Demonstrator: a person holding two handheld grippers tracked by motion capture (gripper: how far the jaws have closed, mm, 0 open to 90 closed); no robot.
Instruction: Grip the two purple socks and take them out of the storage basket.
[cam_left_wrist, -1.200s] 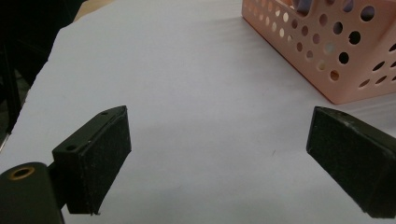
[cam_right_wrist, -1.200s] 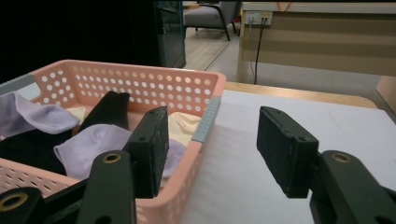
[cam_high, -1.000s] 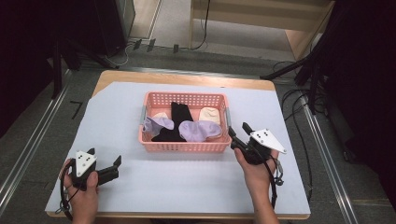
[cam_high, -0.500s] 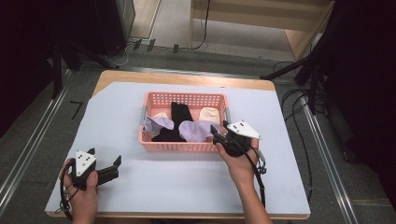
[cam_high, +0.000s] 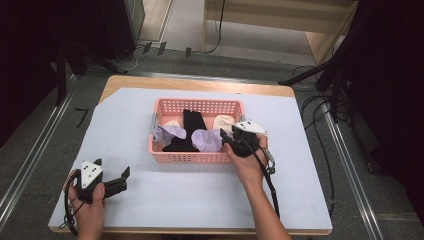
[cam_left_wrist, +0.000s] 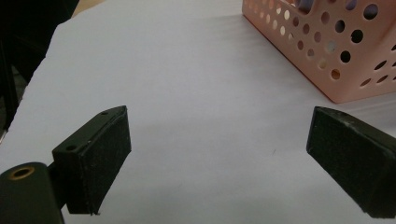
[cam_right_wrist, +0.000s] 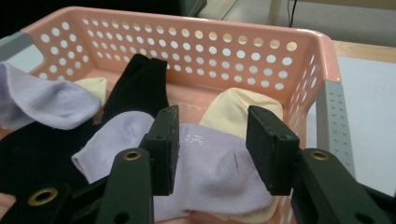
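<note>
fingers straddle lavender sock, clearest in right gripper view.

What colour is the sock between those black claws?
Pale purple sock, clearest in the right gripper view.

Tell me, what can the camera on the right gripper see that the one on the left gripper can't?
The right gripper view looks into the basket: a lavender sock between the right gripper's open jaws, plus black socks and cream socks. The left gripper view instead has bare white table cover between the left gripper's wide-open jaws. Both take in the pink basket, the left one just an outside corner.
</note>
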